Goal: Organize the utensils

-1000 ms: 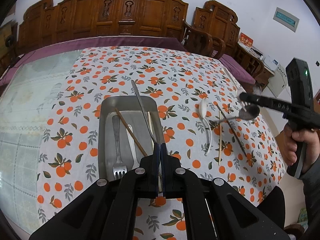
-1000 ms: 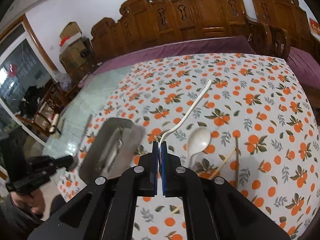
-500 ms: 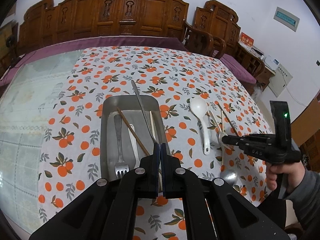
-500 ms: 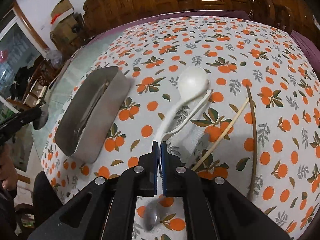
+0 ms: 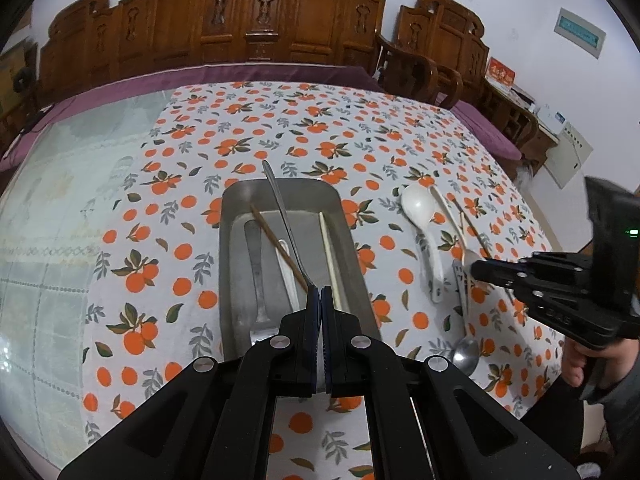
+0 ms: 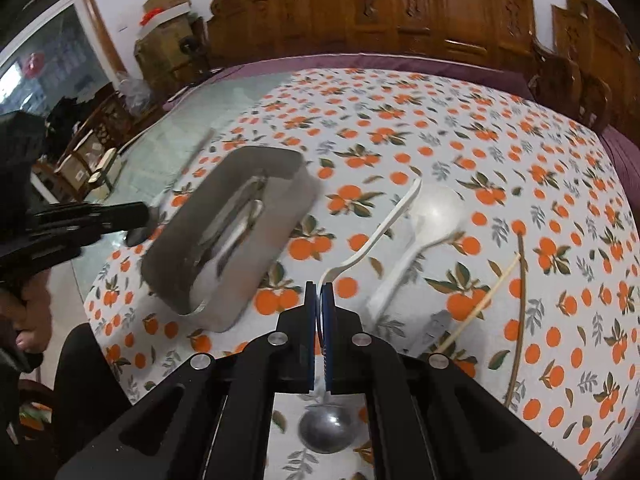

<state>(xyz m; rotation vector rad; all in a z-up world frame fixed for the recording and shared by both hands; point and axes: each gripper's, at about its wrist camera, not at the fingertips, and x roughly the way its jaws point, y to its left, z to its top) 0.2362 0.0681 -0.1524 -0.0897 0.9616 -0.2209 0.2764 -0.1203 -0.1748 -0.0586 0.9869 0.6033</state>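
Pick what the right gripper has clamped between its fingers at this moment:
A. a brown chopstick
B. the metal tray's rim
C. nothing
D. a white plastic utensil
D: the right gripper is shut on the white plastic utensil, whose handle curves up and away from the fingertips above the tablecloth.

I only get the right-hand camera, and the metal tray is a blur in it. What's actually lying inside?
Observer: The left camera looks straight into the rectangular metal tray. A metal fork lies along it, tines toward the camera.
Visitor: Anything else?
Observer: A dark brown chopstick lies slanted across the tray floor.
Visitor: And that other black claw at my left edge, what's it doing?
Observer: That left gripper is shut on a slim metal handle that reaches out over the tray's far rim.
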